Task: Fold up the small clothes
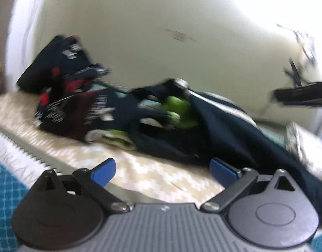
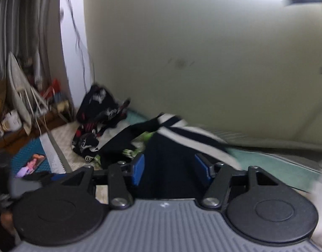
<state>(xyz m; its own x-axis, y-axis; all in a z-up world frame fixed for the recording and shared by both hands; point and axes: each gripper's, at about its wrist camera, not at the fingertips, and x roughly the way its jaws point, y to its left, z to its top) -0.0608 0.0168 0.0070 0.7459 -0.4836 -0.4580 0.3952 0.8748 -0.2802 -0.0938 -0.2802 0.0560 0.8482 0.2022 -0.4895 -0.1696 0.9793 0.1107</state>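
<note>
1. Left wrist view, blurred: left gripper released, blue pads spread wide, nothing between them; it hovers over a cream patterned cover
2. Same view: clothes pile lies on the cover ahead of the pads, against a pale wall; dark navy pieces with red and white print at left, green patches in the middle, a plain navy garment spilling to the right, its edge near the right pad
3. Right wrist view, blurred: right gripper partly spread; navy garment fills the gap between the pads, cannot tell whether the pads press on it
4. Same view: a navy-and-white striped band runs just past the fingertips; printed dark pieces heaped further back left at the wall; teal mat and cluttered shelf far left
</note>
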